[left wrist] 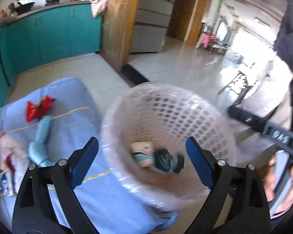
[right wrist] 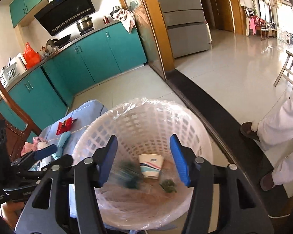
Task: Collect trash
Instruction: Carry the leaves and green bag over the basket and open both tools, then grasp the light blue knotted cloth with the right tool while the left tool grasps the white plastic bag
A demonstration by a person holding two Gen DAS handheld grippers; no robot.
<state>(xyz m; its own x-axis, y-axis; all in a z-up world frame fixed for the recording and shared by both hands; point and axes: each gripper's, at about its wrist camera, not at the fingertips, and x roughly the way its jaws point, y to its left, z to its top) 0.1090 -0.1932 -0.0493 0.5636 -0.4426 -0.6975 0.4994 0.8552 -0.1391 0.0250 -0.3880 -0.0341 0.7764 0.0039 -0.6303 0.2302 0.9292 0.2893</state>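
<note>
A white lattice trash basket (left wrist: 185, 105) lined with a clear bag stands by a blue-covered table (left wrist: 72, 128). Inside lie a paper cup (left wrist: 143, 154) and a blurred dark green wrapper (left wrist: 166, 160). The right wrist view shows the basket (right wrist: 146, 117), the cup (right wrist: 151, 165), the blurred green wrapper (right wrist: 129, 175) and a small green scrap (right wrist: 168, 185). My left gripper (left wrist: 142, 159) is open and empty above the basket. My right gripper (right wrist: 143, 158) is open and empty over it. On the table lie a red wrapper (left wrist: 38, 108), a light blue item (left wrist: 42, 134) and pink and white trash (left wrist: 5, 152).
Teal kitchen cabinets (right wrist: 99, 56) stand behind the table. A dark door threshold (right wrist: 214, 105) runs past the basket. The person's legs in white trousers (right wrist: 283, 120) stand at the right. A wooden chair (right wrist: 9, 105) is at the left, a grey fridge (right wrist: 185, 19) beyond.
</note>
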